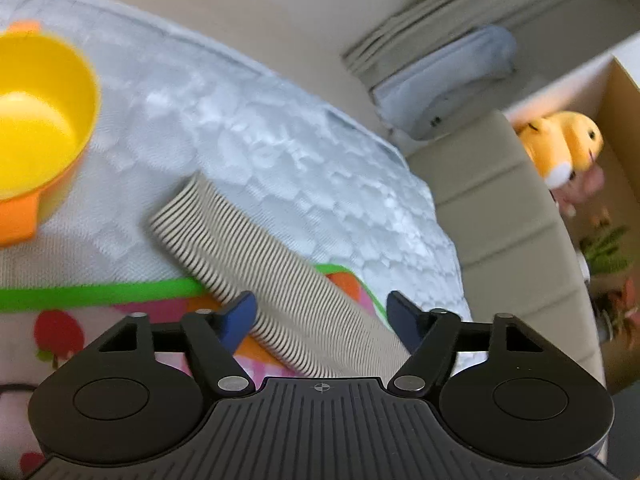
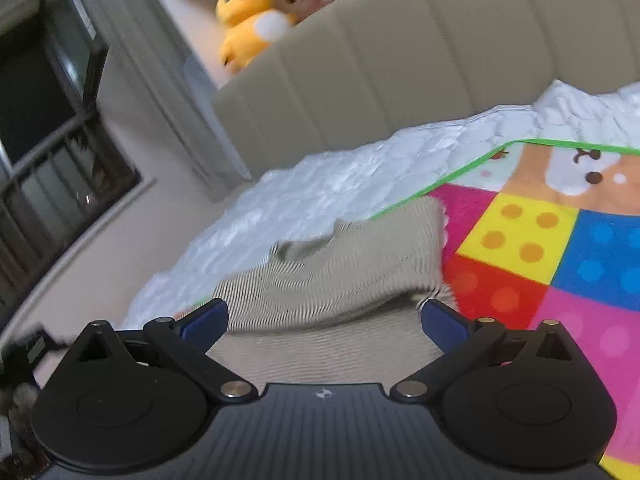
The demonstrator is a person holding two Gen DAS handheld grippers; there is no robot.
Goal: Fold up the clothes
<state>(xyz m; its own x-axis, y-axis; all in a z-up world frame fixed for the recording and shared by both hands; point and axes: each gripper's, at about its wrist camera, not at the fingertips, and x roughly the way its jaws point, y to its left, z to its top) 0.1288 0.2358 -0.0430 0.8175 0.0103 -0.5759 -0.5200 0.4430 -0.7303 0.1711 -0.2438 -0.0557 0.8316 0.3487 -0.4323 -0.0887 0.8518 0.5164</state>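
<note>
The left claw stands with its blue-tipped fingers spread wide and gripping nothing. Between them runs a long band of the beige, finely black-striped knit garment, probably a sleeve or a folded edge. Its long axis slants from the far left, near the yellow plastic bowl with orange handles, down toward the near right, where it passes under the claw's body. The left finger seems to touch or overlap the band's edge; the right finger looks just clear of it (motion blur makes contact hard to call). The cloth lies partly on the pale blue quilted bed cover and partly on the bright patchwork play mat with a green border.

The right claw is likewise wide open and empty. The bunched body of the same garment lies straight ahead, humped between the fingertips and reaching under the claw, straddling the mat's green edge.

Both hands are equally near the cloth, level and pointing forward, low over the bed. My judgement: closing either claw needs only a short drop onto the fabric.
</note>
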